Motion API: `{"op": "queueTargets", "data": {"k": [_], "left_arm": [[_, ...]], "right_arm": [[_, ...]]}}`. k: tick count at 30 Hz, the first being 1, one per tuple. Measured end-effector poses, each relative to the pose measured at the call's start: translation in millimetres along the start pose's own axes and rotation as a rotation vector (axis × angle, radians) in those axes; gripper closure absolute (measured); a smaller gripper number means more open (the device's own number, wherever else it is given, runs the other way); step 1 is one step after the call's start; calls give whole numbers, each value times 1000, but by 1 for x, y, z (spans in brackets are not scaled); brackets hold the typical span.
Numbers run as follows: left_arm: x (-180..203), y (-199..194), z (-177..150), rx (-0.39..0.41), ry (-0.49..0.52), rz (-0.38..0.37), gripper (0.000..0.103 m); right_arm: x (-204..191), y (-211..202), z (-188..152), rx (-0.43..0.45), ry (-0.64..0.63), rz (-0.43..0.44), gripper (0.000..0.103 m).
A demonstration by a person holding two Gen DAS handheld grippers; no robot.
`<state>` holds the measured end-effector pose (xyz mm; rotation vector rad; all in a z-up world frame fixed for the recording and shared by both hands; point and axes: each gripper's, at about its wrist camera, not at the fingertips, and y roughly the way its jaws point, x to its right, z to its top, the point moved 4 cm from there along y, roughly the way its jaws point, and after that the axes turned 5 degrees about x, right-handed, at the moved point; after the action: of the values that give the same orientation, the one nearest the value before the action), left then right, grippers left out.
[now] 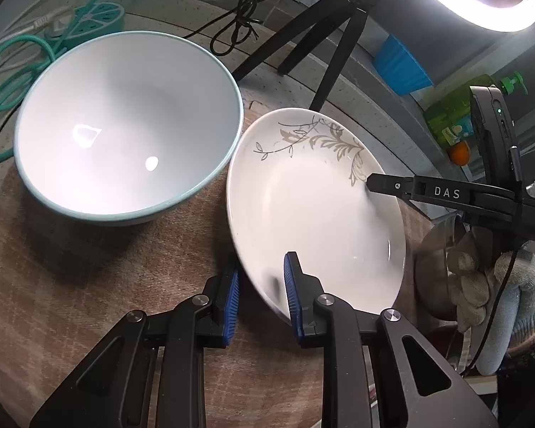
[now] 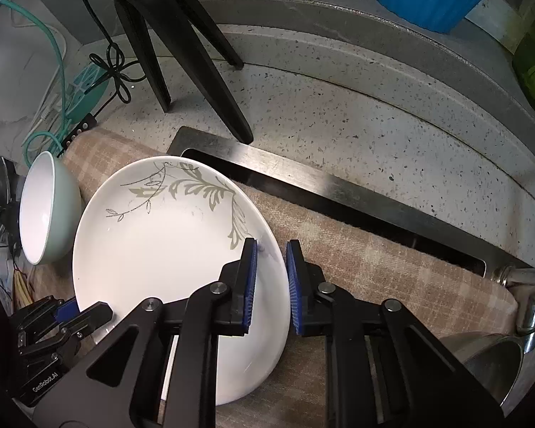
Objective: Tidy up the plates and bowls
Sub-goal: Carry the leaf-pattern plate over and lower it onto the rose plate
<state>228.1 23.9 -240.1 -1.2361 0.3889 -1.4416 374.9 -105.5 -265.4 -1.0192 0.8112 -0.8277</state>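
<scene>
- So the plate [image 1: 314, 210] with the leaf pattern sits on the checked cloth [image 1: 125, 267] over the bench, right beside the pale green bowl [image 1: 128, 128]. Bowl's to its left, rims nearly touching, can't tell if they really do.
- The plate looks tipped rather than flat, its near-left rim raised toward the left gripper [image 1: 260, 285]. That's a read from the wrist view, fisheye bends things.
- Both grippers are on the same plate, opposite rims: left gripper on the near-left edge, right gripper [image 2: 270, 274] on the right edge. Neither is on the bowl.
- Left gripper: jaws narrowed down with the rim running between the blue pads [image 1: 292, 292]. One pad over the plate's inside, the other under the outside. Looks like a pinch on the rim.
- Right gripper: same deal, pads drawn close with the rim between them, pinching it as far as I can tell.
- My guess is the next move is a two-handed lift, and the bowl so close on the left is what to mind.
</scene>
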Motion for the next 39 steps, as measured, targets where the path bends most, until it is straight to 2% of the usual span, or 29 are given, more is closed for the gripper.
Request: {"op": "queueTargets", "data": {"k": [9, 22, 23, 28, 35, 38, 39], "left_arm": [[-4, -8, -5, 0, 33, 29, 81], [-19, -22, -12, 8, 61, 69, 81], [-20, -23, -12, 10, 62, 73, 84], [-21, -24, -15, 8, 89, 89, 86], [-31, -29, -16, 11, 50, 73, 88], [-33, -31, -14, 22, 53, 82, 88], [-34, -30, -15, 17, 56, 79, 91]], "right_arm": [[-6, -9, -23, -14, -11, 38, 90], [-14, -20, -62, -32, 39, 146, 94], [-14, -20, -63, -32, 40, 148, 95], [-17, -21, -65, -22, 14, 126, 95], [-24, -20, -71, -29, 10, 145, 95], [-27, -21, -73, -15, -5, 127, 95], [-27, -21, -73, -14, -5, 124, 95]]}}
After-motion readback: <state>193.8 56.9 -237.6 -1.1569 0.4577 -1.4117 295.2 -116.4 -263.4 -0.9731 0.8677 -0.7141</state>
